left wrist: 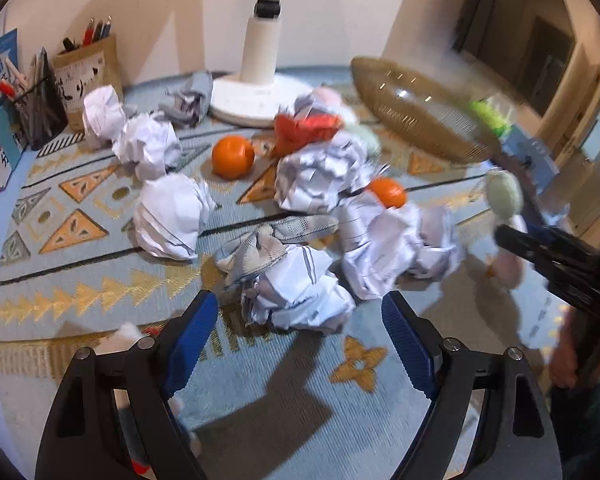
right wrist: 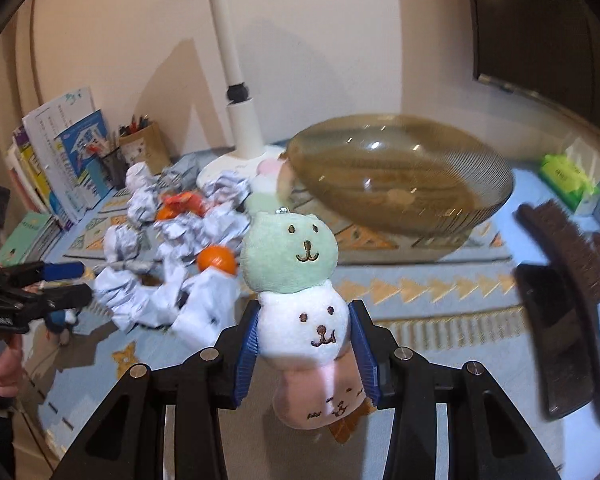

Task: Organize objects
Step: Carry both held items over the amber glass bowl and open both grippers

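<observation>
Several crumpled paper balls lie heaped on the patterned blue tablecloth, with two oranges among them. My left gripper is open, its blue pads standing apart on either side of the nearest paper ball without pressing it. My right gripper is shut on a plush toy, a stack of green, white and pink animal heads, held above the cloth in front of an amber glass bowl. The left wrist view shows that toy at the right.
A white lamp base stands at the back. Pen holders and books line the left edge. A brown brush, a dark flat object and a green tissue pack lie at the right.
</observation>
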